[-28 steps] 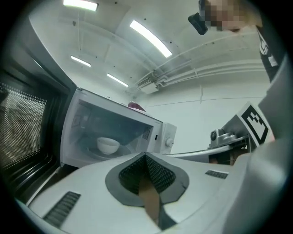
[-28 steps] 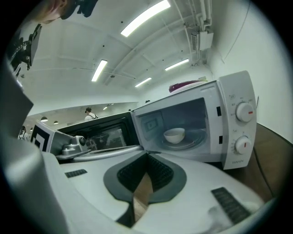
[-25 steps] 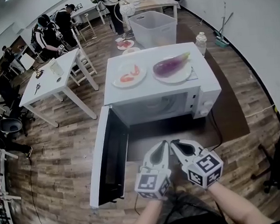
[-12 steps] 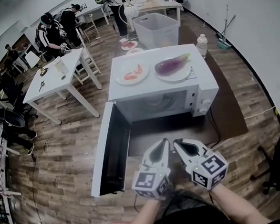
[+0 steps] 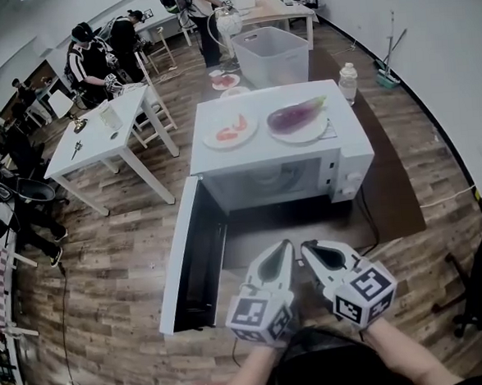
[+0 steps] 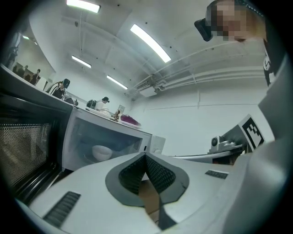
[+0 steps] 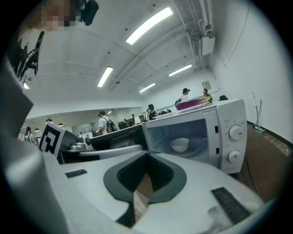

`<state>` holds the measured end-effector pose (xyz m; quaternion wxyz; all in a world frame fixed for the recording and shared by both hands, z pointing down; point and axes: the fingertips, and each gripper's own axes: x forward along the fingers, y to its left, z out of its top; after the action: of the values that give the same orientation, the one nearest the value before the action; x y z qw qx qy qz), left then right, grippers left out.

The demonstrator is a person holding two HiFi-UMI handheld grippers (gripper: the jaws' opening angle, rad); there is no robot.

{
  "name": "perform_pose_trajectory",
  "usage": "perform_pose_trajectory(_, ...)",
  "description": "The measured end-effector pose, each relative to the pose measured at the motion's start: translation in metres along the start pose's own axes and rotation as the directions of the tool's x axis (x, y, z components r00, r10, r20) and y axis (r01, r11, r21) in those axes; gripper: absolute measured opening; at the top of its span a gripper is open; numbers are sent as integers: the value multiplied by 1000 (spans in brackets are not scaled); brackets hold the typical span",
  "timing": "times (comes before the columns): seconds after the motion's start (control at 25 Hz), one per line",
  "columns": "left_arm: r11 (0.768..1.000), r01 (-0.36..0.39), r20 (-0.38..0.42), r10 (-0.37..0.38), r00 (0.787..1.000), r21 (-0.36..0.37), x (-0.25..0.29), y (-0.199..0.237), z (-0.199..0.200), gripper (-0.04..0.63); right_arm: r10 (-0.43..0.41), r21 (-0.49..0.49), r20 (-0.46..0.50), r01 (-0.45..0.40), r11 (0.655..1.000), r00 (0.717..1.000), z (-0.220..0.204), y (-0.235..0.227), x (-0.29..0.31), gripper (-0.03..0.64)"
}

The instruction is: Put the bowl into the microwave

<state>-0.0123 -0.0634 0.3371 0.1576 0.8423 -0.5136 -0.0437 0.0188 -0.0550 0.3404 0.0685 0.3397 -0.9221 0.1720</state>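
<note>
Both the left gripper (image 5: pixel 283 247) and right gripper (image 5: pixel 306 247), jaws together and empty, stay near the microwave (image 5: pixel 346 135); the bowl (image 7: pixel 179 144) remains inside.

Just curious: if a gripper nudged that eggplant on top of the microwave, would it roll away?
Probably a little: the eggplant is rounded and lies on its side on a shallow plate, whose rim might stop it. Its skin looks glossy, so it is likely slippery to pinch. It looks plump, so probably firm, not floppy.
</note>
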Motion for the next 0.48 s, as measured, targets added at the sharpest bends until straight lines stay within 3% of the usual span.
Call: perform_pose_trajectory(0.48, 999, 6, 9, -6, 1000, 38, 2, 0, 9, 2, 15, 9, 26, -15, 1000, 1000, 11, 4, 0, 0)
